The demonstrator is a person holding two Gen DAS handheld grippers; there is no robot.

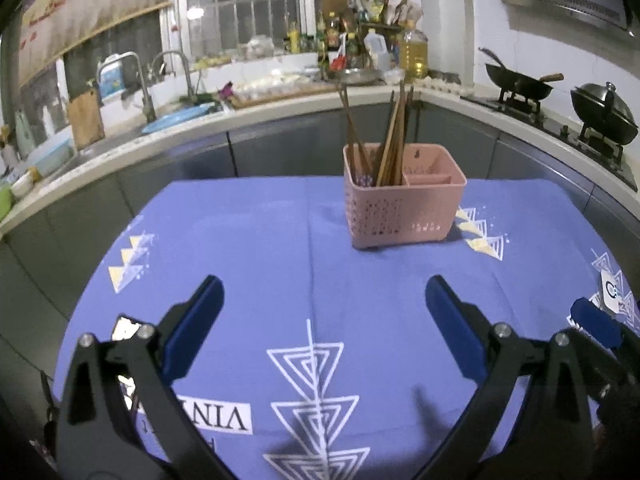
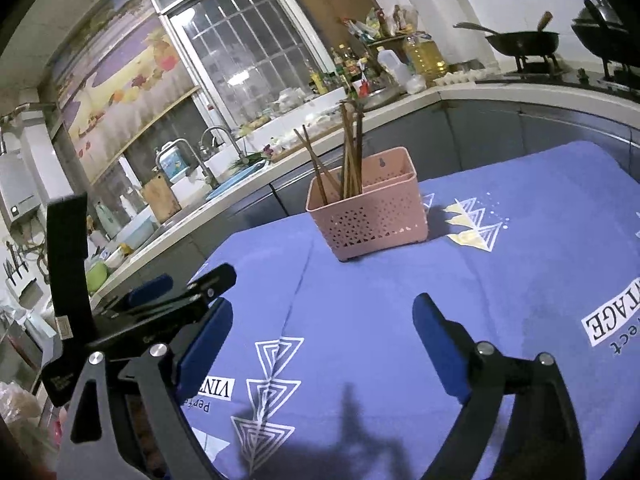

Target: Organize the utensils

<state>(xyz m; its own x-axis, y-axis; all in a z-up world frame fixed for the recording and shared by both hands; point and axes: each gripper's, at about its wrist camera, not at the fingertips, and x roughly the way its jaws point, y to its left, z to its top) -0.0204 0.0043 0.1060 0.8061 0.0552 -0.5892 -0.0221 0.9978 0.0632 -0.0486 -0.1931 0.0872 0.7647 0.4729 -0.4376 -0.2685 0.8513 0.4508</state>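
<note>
Table (image 1: 248,240): covered by a blue cloth (image 1: 360,300) printed with white nested triangles, yellow-and-white triangle rows and a black-on-white word label. A fold line runs down the cloth's middle.

Caddy (image 1: 404,208): pink plastic, perforated walls, standing upright on the far part of the cloth, near a yellow triangle print on its right. Divided inside; the left compartment holds the utensils, the right compartment shows a shallow inner tray and nothing tall.

Chopsticks (image 1: 394,136): brown, a bundle standing on end in the caddy's left compartment, leaning at mixed angles, one or two splayed off to the left. Their tips rise above the counter edge behind.

Left gripper (image 1: 324,320): black frame, blue pads, jaws spread wide and nothing between them. It hovers over the near cloth, pointed at the caddy, well apart from it.

Right gripper (image 2: 322,336): same build, jaws likewise spread wide and empty, over the near cloth, caddy well ahead of it. In its own view the left gripper's frame shows just beside it at the left edge; in the left view a blue pad of the right gripper shows at the right edge.

Counter (image 1: 280,108): curves behind the table. Sink (image 1: 176,120) with two taps at left; bottles (image 1: 360,44) and an oil jug at the corner; a wok (image 1: 520,82) and a lidded pot (image 1: 604,112) on the stove at right. Barred window (image 1: 240,4) above.
</note>
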